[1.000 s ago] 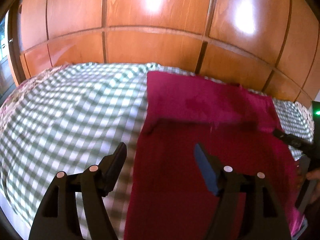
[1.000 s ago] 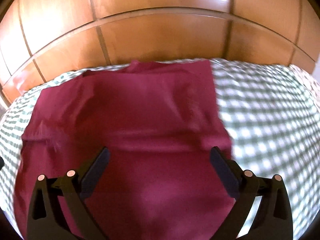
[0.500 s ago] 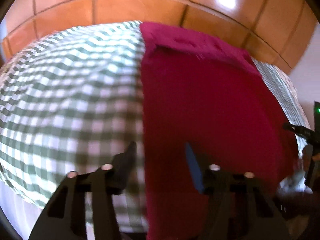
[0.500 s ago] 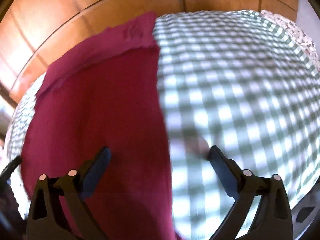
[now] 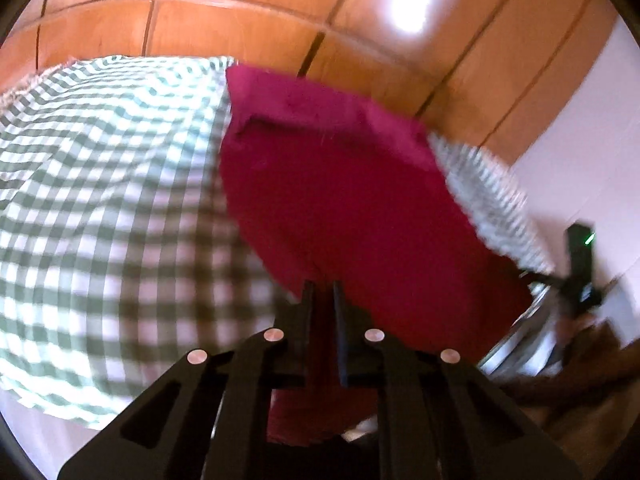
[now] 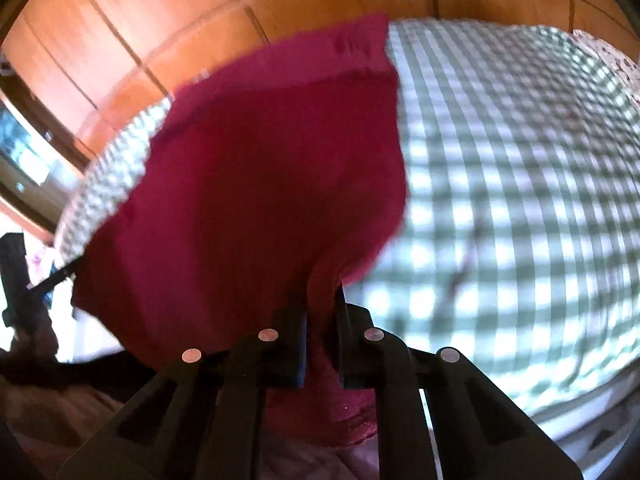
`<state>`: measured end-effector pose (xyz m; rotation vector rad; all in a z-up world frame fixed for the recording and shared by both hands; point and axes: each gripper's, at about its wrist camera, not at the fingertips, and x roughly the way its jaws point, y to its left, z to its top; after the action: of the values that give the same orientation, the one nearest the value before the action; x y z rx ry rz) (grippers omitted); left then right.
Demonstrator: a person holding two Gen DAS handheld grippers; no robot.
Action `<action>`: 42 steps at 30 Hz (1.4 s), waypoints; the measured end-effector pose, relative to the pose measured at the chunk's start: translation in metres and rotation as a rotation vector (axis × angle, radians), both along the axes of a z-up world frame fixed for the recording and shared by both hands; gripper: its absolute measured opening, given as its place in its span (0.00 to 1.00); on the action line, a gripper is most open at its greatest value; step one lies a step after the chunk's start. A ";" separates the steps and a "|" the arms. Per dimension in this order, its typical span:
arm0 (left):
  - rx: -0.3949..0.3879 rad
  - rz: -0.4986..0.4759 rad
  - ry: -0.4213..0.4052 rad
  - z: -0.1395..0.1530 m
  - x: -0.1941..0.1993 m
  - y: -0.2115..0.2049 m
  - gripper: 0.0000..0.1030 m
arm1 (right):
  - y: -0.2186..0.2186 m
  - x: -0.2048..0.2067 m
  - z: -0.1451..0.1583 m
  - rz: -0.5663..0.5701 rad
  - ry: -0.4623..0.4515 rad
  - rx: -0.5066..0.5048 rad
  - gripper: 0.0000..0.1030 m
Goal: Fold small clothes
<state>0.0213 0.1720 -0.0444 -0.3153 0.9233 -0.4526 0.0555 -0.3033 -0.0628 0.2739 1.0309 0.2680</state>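
A magenta garment (image 5: 344, 184) lies spread on a green-and-white checked bedcover (image 5: 104, 200), its far end folded over near the wooden wall. My left gripper (image 5: 322, 286) is shut on the garment's near left corner, which is lifted off the bed. In the right wrist view the same garment (image 6: 256, 184) fills the middle, and my right gripper (image 6: 323, 294) is shut on its near right corner, also lifted. The right gripper shows at the right edge of the left wrist view (image 5: 580, 272).
A glossy wooden panelled wall (image 5: 280, 20) runs along the far side of the bed. The checked bedcover (image 6: 520, 200) stretches to the right of the garment. The bed's near edge (image 6: 580, 412) drops away below the grippers.
Both grippers moved back to the garment's near edge and went from open to shut on its two near corners, which are now raised off the bedcover.
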 end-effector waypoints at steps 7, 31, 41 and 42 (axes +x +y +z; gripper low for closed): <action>-0.122 0.100 -0.038 0.021 0.083 0.010 0.03 | -0.012 0.071 0.023 -0.102 -0.090 0.096 0.10; -0.070 0.147 0.127 -0.054 0.108 0.014 0.46 | -0.043 0.106 -0.024 -0.183 -0.078 0.003 0.73; -0.023 0.114 0.095 -0.050 0.092 0.009 0.13 | -0.019 0.102 -0.017 -0.128 -0.078 -0.033 0.20; -0.024 0.103 0.095 -0.049 0.084 0.011 0.13 | -0.020 0.095 -0.016 -0.120 -0.074 -0.030 0.20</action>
<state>0.1053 0.1827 -0.0929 -0.4075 0.9892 -0.3564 0.1505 -0.3235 -0.0785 0.2955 0.9408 0.1525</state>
